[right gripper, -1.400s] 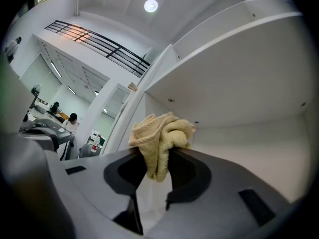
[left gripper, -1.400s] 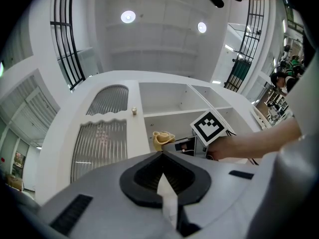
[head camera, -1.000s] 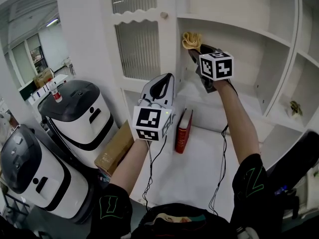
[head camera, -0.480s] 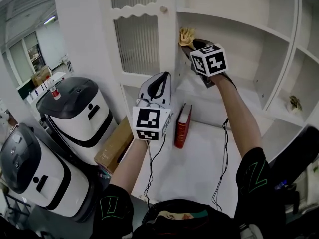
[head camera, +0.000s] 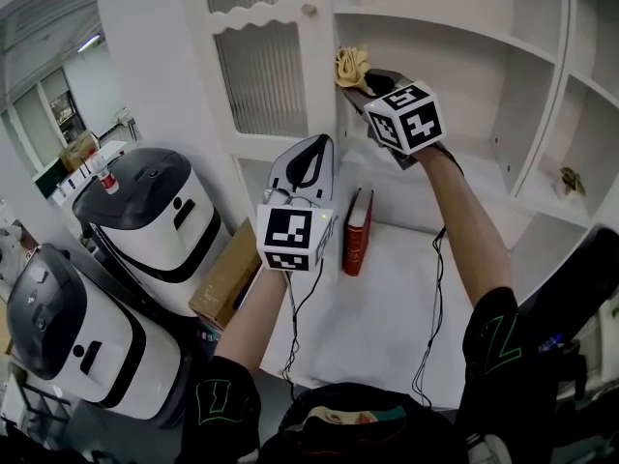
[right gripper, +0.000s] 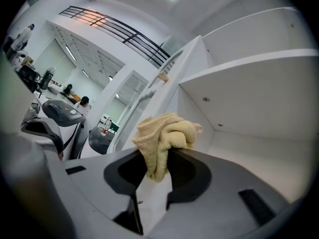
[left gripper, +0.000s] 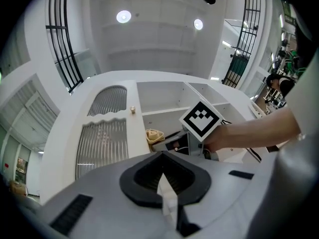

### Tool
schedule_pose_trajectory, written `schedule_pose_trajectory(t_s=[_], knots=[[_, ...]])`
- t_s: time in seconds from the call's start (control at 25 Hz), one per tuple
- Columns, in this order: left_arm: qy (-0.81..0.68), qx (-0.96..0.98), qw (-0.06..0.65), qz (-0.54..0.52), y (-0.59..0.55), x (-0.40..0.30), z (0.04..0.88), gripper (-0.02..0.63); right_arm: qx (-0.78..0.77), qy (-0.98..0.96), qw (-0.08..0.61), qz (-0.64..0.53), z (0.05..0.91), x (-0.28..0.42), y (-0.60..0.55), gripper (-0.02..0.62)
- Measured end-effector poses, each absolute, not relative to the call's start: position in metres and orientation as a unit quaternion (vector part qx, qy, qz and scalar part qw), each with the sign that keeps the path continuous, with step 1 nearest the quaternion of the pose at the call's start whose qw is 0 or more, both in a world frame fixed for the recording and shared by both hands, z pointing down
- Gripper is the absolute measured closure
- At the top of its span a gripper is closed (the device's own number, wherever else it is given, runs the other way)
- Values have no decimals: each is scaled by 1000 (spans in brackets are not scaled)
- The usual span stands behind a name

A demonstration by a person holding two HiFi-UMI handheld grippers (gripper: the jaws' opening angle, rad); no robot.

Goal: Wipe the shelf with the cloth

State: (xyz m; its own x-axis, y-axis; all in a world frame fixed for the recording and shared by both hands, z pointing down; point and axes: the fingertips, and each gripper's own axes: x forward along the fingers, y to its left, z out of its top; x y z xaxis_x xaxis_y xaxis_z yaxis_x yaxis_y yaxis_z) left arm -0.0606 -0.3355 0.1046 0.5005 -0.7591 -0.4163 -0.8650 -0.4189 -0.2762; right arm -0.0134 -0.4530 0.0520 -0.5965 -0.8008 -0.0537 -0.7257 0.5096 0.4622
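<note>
Right gripper [head camera: 363, 77] clamps a bunched yellow cloth [head camera: 350, 66] inside the white shelf [head camera: 455, 29] at twelve o'clock. Left gripper [head camera: 317, 145], jaws closed and empty, hovers at its seven o'clock.

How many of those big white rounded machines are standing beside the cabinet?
2. One white machine stands beside the cabinet door; the other is nearer, lower left. More may be hidden.

Bright, even — warped, perhaps soft edges
</note>
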Motion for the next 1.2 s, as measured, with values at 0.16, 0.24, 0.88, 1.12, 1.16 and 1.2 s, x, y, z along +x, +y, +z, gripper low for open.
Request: schedule_pose_trajectory(t_s=[0.16, 0.24, 0.88, 1.12, 1.16, 1.2], knots=[[480, -841, 225, 111, -334, -59, 109, 606, 437, -867, 77, -227, 55, -17, -440, 479], [478, -843, 222, 110, -333, -60, 111, 606, 436, -867, 76, -228, 57, -20, -436, 480], [468, -854, 204, 106, -329, -53, 125, 606, 357, -906, 50, -221, 69, -24, -374, 479], [464, -855, 202, 110, -328, -49, 126, 606, 380, -900, 64, -204, 80, -6, -387, 479], [463, -856, 201, 112, -327, -49, 126, 606, 391, -896, 67, -198, 82, -2, -392, 479], [461, -857, 200, 113, -327, -49, 126, 606, 403, -892, 69, -192, 84, 3, -398, 479]])
